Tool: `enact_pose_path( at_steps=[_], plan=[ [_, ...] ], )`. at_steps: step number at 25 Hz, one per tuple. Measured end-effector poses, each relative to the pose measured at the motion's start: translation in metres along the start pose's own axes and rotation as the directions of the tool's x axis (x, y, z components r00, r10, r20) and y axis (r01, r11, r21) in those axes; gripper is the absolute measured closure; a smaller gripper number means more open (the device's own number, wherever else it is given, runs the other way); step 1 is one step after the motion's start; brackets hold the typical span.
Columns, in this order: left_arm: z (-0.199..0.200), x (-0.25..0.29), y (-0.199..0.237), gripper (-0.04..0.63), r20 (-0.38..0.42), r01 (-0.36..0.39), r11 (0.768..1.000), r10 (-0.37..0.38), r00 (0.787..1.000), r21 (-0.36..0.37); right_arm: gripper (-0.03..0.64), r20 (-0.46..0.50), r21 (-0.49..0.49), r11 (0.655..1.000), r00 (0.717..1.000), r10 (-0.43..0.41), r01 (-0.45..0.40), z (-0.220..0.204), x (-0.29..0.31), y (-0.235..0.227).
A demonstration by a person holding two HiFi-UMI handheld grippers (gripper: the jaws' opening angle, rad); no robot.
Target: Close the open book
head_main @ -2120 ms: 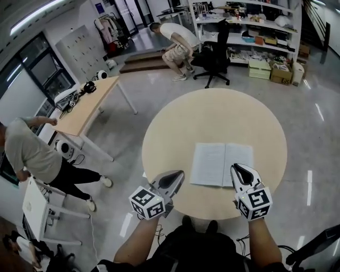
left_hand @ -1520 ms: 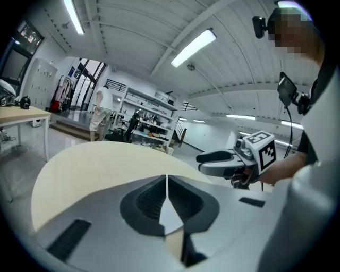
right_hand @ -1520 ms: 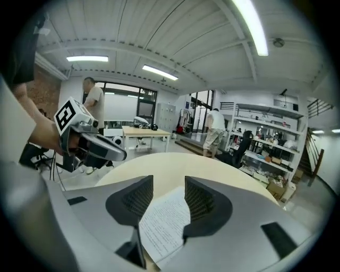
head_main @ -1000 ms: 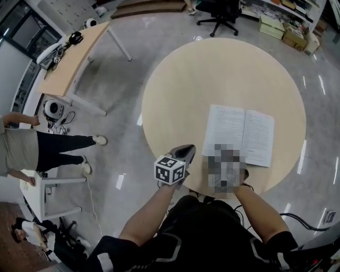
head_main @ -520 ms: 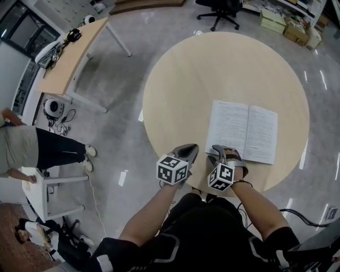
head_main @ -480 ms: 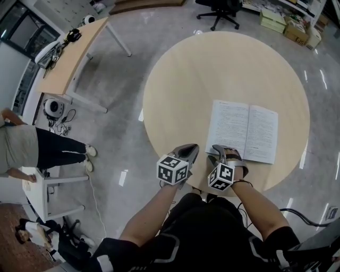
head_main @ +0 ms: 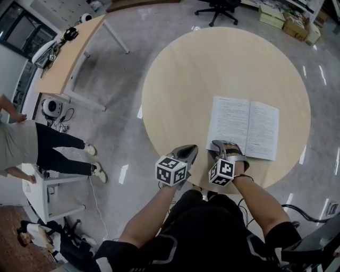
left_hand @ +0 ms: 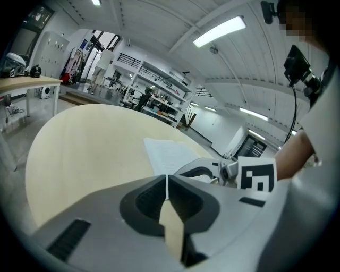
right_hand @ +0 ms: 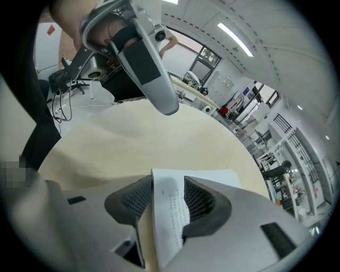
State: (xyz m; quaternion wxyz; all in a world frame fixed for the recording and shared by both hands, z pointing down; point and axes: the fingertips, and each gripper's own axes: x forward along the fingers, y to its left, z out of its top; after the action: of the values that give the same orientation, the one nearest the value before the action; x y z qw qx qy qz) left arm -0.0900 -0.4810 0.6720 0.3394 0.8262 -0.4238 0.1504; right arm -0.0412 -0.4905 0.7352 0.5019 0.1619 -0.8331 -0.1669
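Note:
An open book lies flat on the round wooden table, right of centre, with printed pages up. My right gripper is at the near corner of the book's left page. In the right gripper view its jaws stand open, and that corner of the book lies between them. My left gripper hovers over the table's near edge, just left of the right one, with its jaws shut on nothing. The left gripper view shows the book ahead and the right gripper beside it.
A long wooden desk with gear on it stands at the upper left. A person stands on the floor at the left by a white cart. An office chair and boxes sit beyond the table's far side.
My right gripper has come from the book's near right over to its near left corner, and has edged forward onto that corner. The left gripper has barely moved.

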Motion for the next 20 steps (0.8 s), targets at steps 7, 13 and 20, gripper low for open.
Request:
enact_pose_path(
  at_steps=[7,13,20],
  plan=[
    [0.002,0.002,-0.007,0.604,-0.008,0.026,1.0,-0.026,1.0,-0.001,0.43,-0.001,0.295,0.954,0.999,-0.054,0.052,-0.039,-0.044,0.0],
    [0.011,0.014,-0.021,0.604,-0.041,0.084,0.996,-0.082,0.996,0.04,0.43,-0.05,0.786,0.604,0.987,-0.154,0.134,-0.095,-0.092,-0.006],
    [0.021,0.042,-0.074,0.604,-0.112,0.2,0.972,-0.186,0.976,0.125,0.43,-0.106,0.993,0.021,0.963,-0.249,0.115,-0.146,-0.122,-0.005]
  ],
)
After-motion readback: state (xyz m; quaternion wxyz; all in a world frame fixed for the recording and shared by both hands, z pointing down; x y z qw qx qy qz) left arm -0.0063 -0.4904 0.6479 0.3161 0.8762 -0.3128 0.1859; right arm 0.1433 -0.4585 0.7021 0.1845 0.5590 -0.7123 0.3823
